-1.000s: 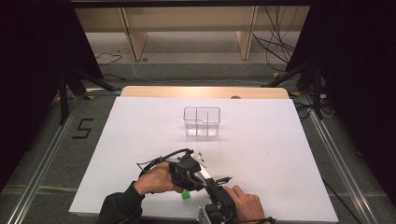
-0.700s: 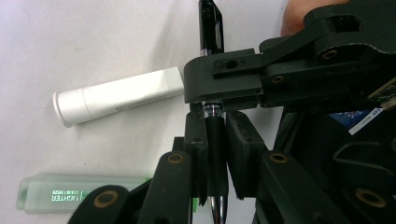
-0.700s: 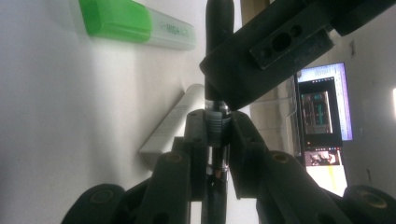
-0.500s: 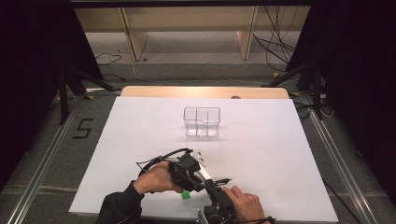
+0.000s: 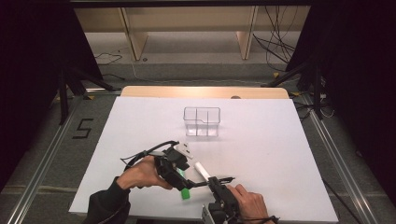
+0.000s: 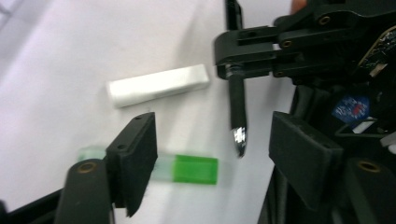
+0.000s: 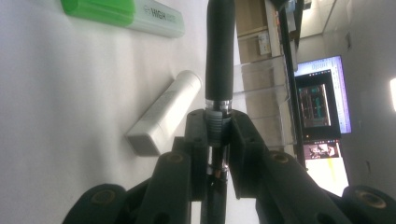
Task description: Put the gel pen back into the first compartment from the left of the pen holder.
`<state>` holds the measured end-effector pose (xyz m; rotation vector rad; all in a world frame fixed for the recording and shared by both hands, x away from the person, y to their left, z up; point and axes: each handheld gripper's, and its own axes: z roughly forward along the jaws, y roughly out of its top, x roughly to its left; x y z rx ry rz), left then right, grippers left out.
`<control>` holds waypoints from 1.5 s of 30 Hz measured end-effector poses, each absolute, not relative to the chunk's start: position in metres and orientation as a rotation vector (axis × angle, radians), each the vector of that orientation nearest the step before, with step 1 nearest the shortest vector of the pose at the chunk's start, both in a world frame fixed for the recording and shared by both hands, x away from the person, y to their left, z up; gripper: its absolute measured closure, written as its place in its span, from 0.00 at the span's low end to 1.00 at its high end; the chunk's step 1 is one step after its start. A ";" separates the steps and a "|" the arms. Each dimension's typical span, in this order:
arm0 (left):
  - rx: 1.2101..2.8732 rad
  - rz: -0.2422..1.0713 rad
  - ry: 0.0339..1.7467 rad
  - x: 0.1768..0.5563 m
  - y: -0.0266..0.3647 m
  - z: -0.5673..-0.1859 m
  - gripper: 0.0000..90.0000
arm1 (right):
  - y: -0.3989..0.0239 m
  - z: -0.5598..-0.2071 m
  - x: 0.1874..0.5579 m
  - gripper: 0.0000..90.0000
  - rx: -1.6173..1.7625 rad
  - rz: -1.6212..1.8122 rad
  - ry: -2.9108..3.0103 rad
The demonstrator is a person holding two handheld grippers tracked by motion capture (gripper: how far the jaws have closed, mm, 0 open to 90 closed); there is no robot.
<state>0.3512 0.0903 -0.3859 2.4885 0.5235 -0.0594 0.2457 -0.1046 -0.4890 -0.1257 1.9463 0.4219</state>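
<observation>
Pen (image 7: 219, 56) sits clamped in the right gripper (image 5: 219, 182), at six o'clock on the table (image 5: 280, 154). Left gripper (image 5: 180, 175), just opened, holds nothing. Highlighter (image 5: 186, 193) and white stick (image 5: 201, 171) lie beside them. Organizer (image 5: 201, 121), toward twelve o'clock, is unfilled; loading looks outstanding.

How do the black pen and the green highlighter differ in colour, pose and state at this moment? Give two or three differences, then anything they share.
The black pen is dark all over; the green highlighter is bright green with a pale part. The pen is clamped in the right gripper and held off the table; the highlighter lies flat on the white table, untouched. The pen's tip sits between the left gripper's open jaws; the highlighter lies below them. Both are slim, stick-shaped writing tools.
</observation>
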 end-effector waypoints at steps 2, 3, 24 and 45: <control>2.455 -0.054 0.539 0.351 0.099 -0.386 0.31 | -0.106 -0.487 0.247 0.89 -0.120 0.435 1.948; 2.450 -0.048 0.543 0.351 0.102 -0.387 0.30 | -0.107 -0.487 0.248 0.89 -0.102 0.442 1.950; 2.066 0.173 0.761 0.358 0.155 -0.430 0.23 | -0.124 -0.459 0.270 0.89 0.118 0.642 1.967; 1.894 0.295 0.878 0.349 0.181 -0.460 0.20 | -0.151 -0.431 0.330 0.88 0.779 1.271 2.107</control>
